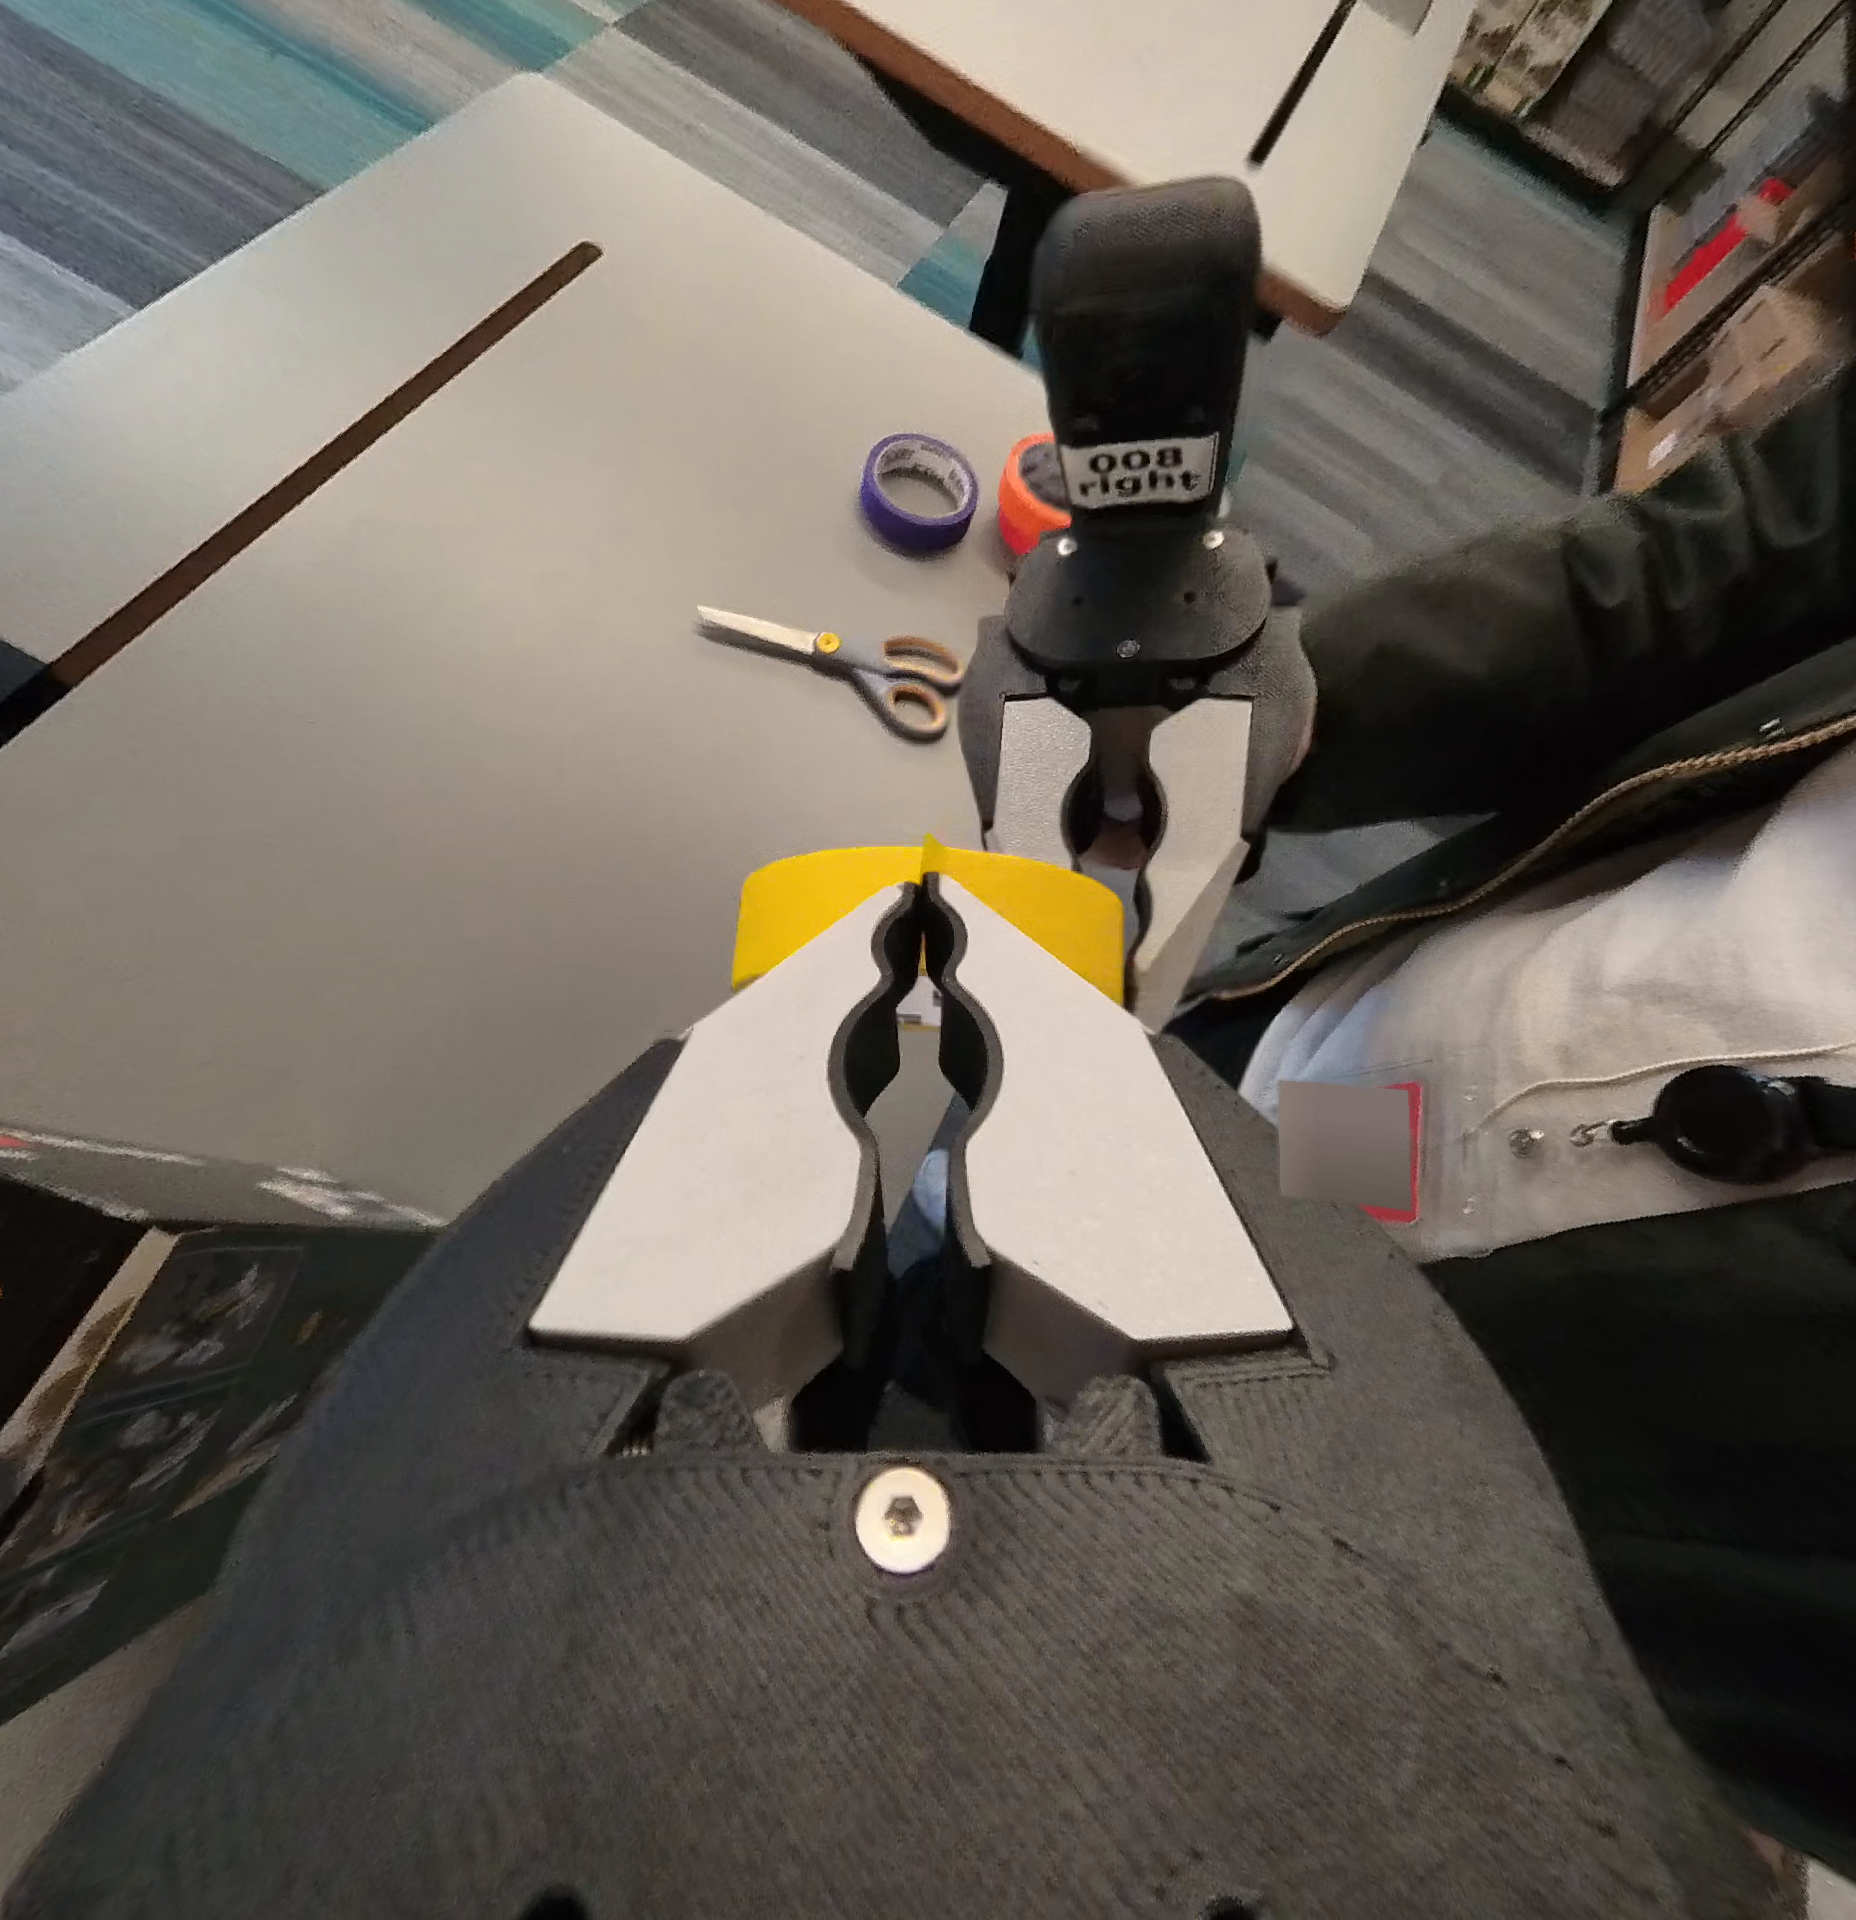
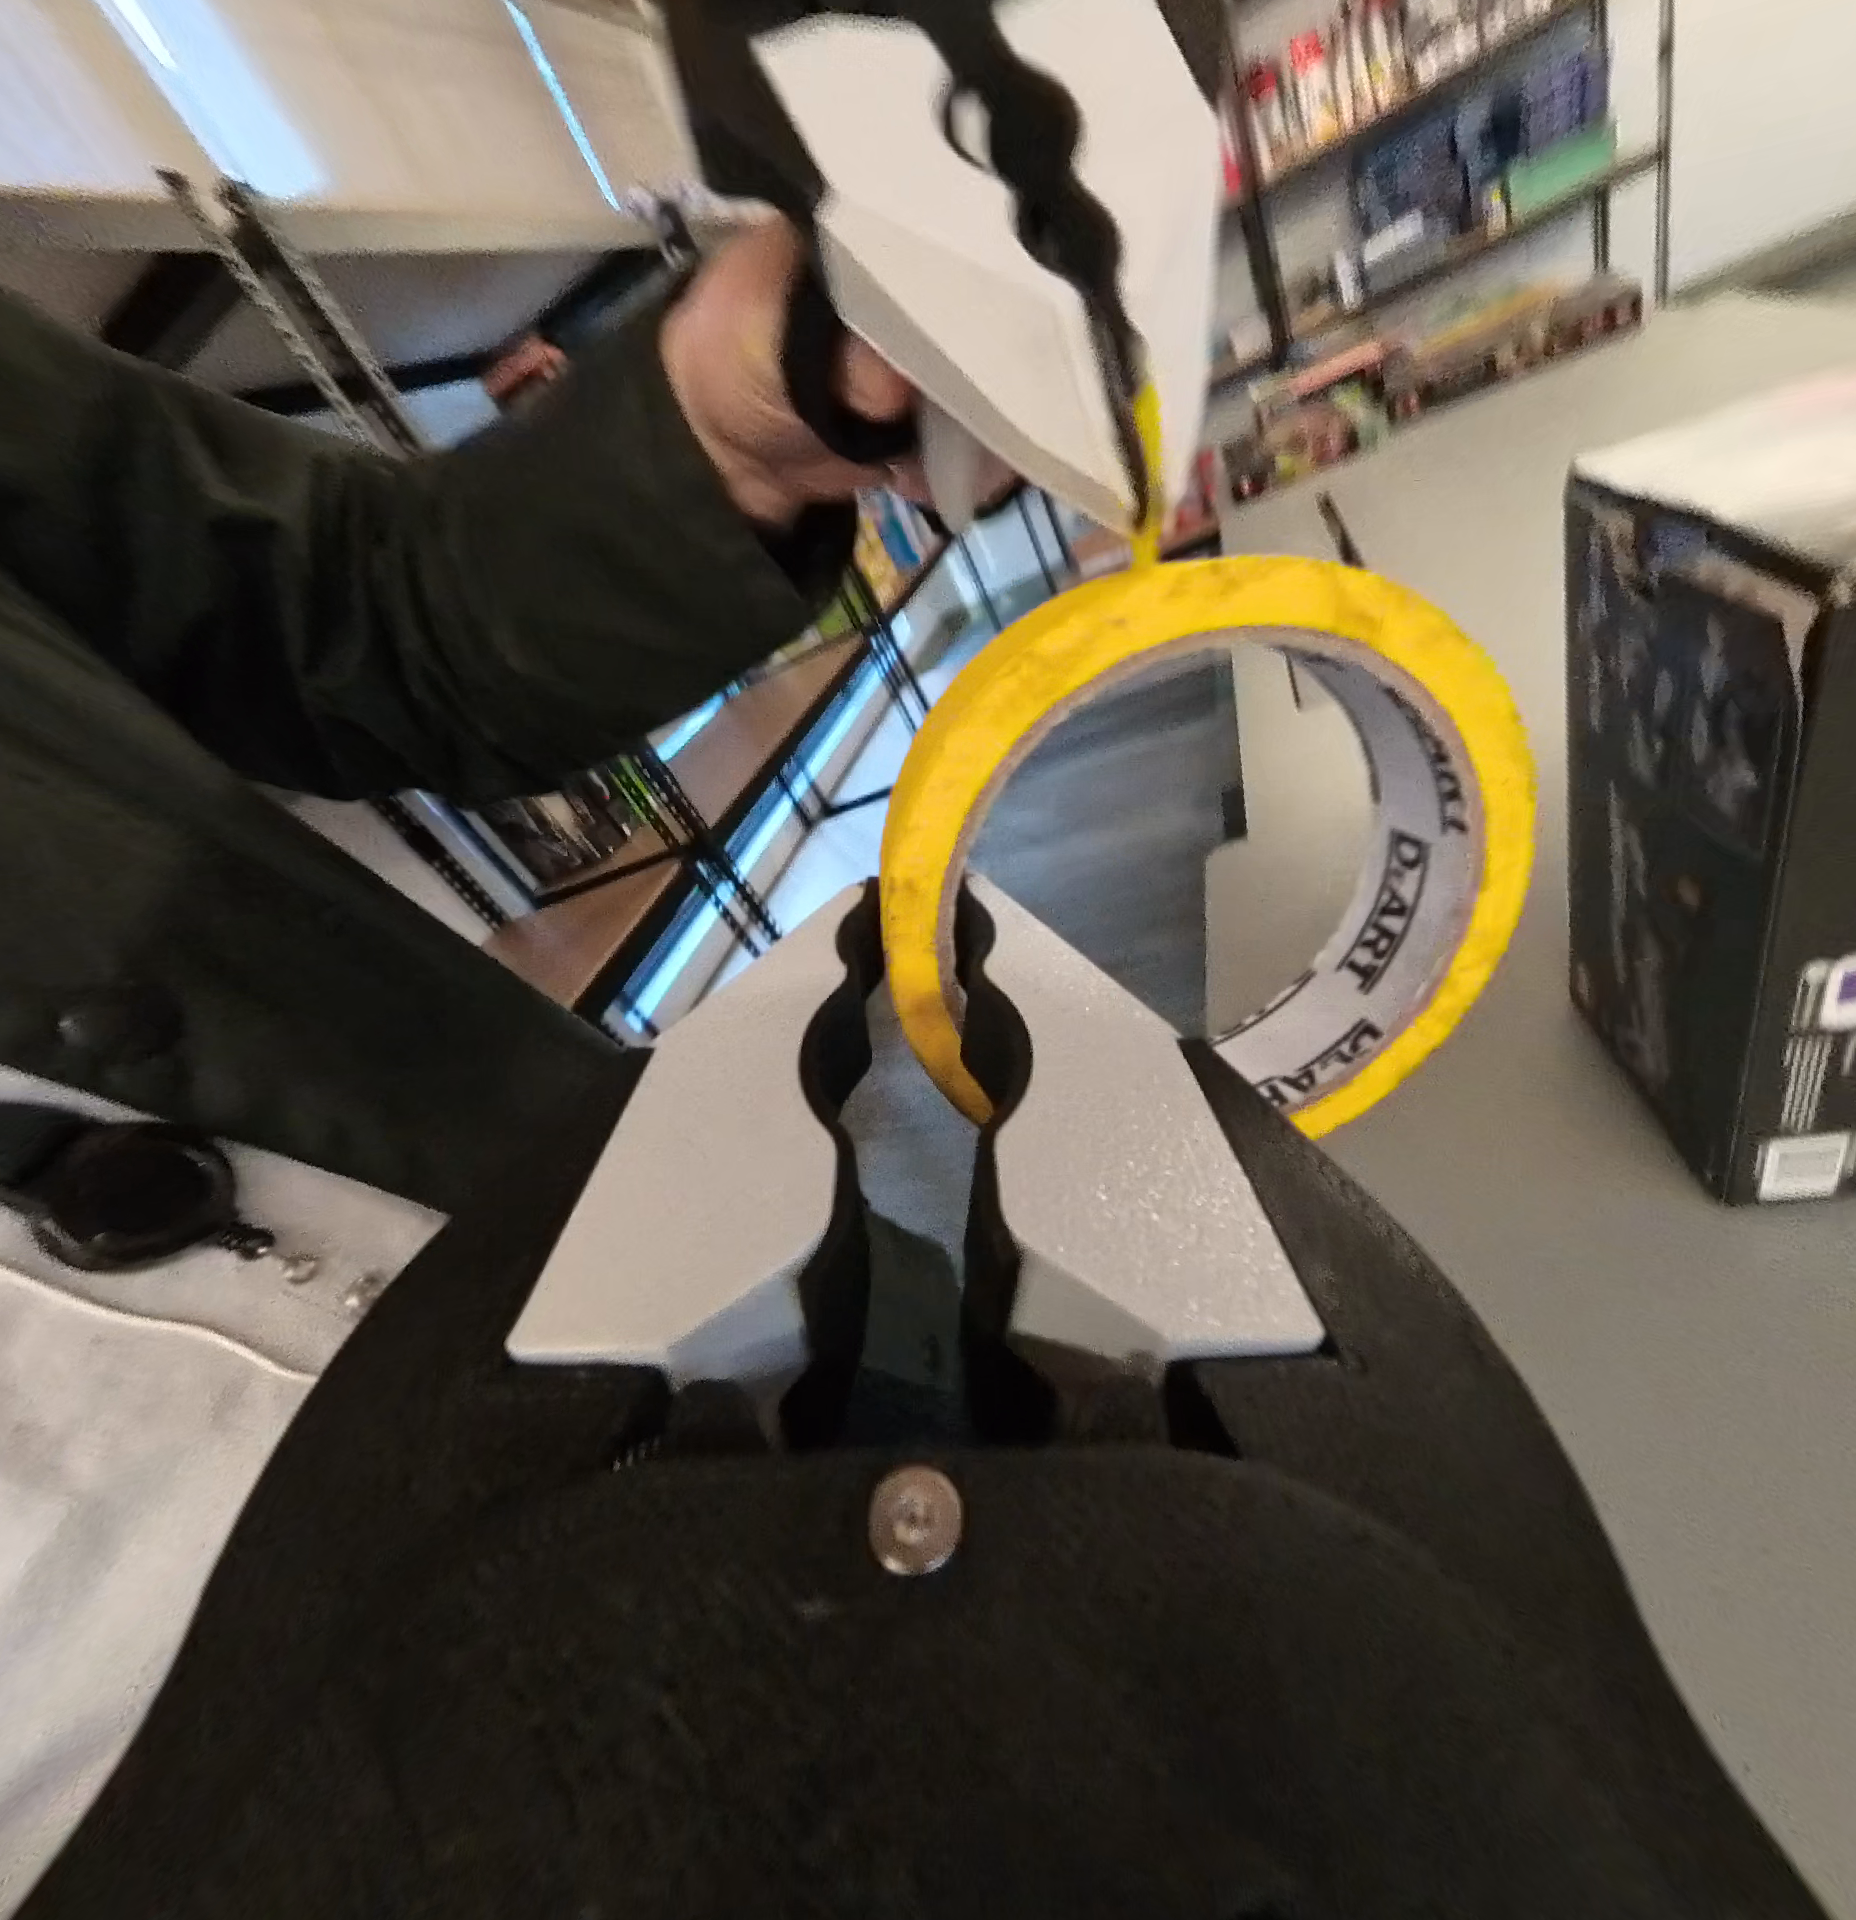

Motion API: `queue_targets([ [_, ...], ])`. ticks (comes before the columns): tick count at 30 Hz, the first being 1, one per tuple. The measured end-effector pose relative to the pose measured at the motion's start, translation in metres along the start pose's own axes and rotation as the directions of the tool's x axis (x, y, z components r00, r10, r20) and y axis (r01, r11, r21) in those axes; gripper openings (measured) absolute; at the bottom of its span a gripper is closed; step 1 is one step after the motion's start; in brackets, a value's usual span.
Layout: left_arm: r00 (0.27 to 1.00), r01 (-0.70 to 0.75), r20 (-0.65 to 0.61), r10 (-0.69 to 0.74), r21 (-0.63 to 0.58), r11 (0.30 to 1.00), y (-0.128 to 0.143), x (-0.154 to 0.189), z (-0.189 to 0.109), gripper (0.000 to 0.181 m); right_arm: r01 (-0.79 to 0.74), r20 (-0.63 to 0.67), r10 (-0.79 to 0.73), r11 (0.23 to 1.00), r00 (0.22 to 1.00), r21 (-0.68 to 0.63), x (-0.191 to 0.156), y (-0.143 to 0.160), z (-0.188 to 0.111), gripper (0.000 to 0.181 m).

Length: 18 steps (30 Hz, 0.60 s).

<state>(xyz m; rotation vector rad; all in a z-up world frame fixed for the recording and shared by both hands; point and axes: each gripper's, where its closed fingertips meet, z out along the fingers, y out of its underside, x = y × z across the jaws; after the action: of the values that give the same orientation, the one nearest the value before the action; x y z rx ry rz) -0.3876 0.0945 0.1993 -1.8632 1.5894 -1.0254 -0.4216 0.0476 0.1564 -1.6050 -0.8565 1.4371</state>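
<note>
Nearest to us, our left gripper has its two tips pinched tight together on the loose end of the yellow tape roll. Our right gripper is closed on the roll itself, with the ring's wall squeezed between its two fingers. The roll is up in the air between our two grippers, above the table edge, and close to our body.

What could go wrong? We think the little tab could slip out of the left tips, because so little of it is held. The roll could also twist or slide in the right gripper, because the ring is round and smooth. If we pull crooked, the tape might tear or stick to itself.

A bit farther on the grey table lie the scissors. Past them sit a purple tape roll and an orange tape roll, side by side. A black box stands on the table near the yellow roll.

There is printing inside the yellow roll's core, a white sticker on the right gripper's handle, and labels on the box. We leave the words unread.
</note>
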Motion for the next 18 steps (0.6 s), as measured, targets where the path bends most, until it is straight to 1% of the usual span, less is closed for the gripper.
queue_targets([
  [1,0.999,-0.018,0.027,0.019,-0.032,0.999,0.004,-0.003,0.001,0.000,-0.046,-0.007,0.046,0.999,0.999,-0.026,0.005,0.005,0.003,0.012],
  [3,0.994,-0.056,0.084,0.065,-0.102,0.993,0.013,-0.010,0.003,0.000,-0.162,-0.023,0.161,0.986,0.987,-0.042,0.017,0.013,0.008,0.012],
  [5,0.989,-0.069,0.116,0.087,-0.152,0.986,0.019,-0.015,0.005,0.000,-0.244,-0.053,0.242,0.969,0.969,-0.043,0.031,0.021,0.011,0.012],
  [8,0.987,-0.061,0.135,0.089,-0.200,0.978,0.028,-0.020,0.007,0.000,-0.378,-0.075,0.375,0.925,0.924,-0.046,0.046,0.031,0.014,0.013],
  [12,0.988,-0.052,0.134,0.082,-0.216,0.975,0.033,-0.021,0.007,0.000,-0.482,-0.124,0.476,0.876,0.871,-0.025,0.066,0.039,0.013,0.012],
  [15,0.984,-0.066,0.146,0.103,-0.234,0.970,0.035,-0.019,0.008,0.000,-0.508,-0.157,0.503,0.861,0.850,0.007,0.080,0.038,0.011,0.013],
  [17,0.981,-0.070,0.163,0.107,-0.219,0.973,0.030,-0.021,0.004,0.000,-0.442,-0.124,0.437,0.897,0.891,-0.017,0.073,0.035,0.013,0.013],
  [18,0.980,-0.062,0.173,0.098,-0.201,0.978,0.025,-0.023,-0.001,0.000,-0.389,-0.127,0.382,0.921,0.916,-0.035,0.070,0.036,0.013,0.024],
])
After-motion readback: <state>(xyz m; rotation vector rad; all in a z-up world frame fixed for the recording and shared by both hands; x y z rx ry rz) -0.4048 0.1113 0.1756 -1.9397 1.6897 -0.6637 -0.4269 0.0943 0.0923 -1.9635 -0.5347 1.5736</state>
